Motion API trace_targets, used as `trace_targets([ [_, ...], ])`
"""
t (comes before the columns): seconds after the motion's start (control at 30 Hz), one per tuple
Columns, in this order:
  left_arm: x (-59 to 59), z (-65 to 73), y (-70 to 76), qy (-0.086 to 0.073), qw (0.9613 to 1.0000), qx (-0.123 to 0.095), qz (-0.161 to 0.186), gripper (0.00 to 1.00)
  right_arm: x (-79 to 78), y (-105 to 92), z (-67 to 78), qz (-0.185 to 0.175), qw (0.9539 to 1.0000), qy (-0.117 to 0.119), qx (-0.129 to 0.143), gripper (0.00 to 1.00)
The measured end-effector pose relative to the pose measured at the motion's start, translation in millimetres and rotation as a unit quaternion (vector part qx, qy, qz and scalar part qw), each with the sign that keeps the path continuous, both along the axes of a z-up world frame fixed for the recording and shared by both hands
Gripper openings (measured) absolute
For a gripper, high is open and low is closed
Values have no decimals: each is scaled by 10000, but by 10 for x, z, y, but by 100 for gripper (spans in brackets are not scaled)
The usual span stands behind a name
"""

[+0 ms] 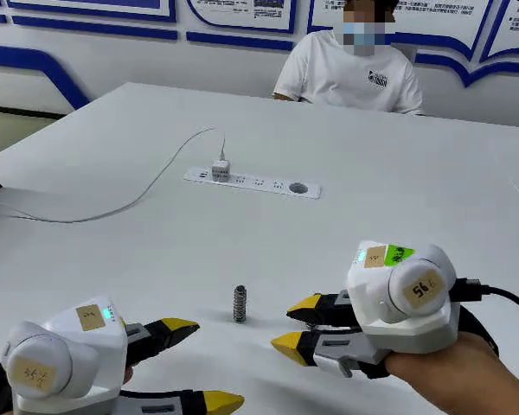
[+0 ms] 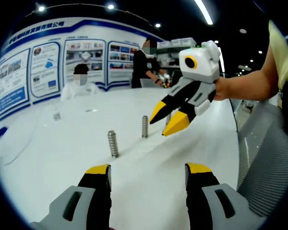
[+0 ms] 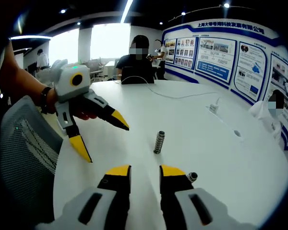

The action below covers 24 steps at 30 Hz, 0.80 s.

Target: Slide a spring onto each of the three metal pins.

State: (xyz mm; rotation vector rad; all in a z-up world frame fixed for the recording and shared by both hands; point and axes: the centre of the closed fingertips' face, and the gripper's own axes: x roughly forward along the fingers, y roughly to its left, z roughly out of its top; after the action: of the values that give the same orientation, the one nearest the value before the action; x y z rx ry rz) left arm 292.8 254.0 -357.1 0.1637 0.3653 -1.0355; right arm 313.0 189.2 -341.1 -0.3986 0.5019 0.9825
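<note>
The white left gripper [image 1: 221,363], with yellow-tipped black jaws, hovers nearest, its jaws spread wide and empty. The matching right gripper [image 1: 281,326] has its jaws partly apart and grips nothing. Between them a grey coiled metal spring [image 1: 240,303] stands upright on the white table [image 1: 156,251]. In the left gripper view, a second upright spring [image 2: 144,126] stands beyond it. Farther off lies a white power strip [image 1: 253,182].

White table [image 1: 372,216] — upright spring [image 1: 240,303], power strip [image 1: 253,182], cable [image 1: 138,201].

The left tool [image 1: 212,363] and right tool [image 1: 287,326] are white with black, yellow-tipped jaws.
</note>
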Motion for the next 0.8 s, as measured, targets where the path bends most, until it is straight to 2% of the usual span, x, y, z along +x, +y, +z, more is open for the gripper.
trace_targets([
  [0.47, -2, 18, -37, -10, 10000, -5, -24, 64, -170, -376, 42, -275, 9996, 1, 41, 27],
  [0.63, -1, 10, -33, -5, 10000, 5, -30, 65, -238, -542, -12, -400, 9992, 38, -20, 27],
  [0.8, -9, 17, -56, -2, 10000, 9, -50, 65, -257, -689, -4, -585, 9983, 46, 22, 27],
])
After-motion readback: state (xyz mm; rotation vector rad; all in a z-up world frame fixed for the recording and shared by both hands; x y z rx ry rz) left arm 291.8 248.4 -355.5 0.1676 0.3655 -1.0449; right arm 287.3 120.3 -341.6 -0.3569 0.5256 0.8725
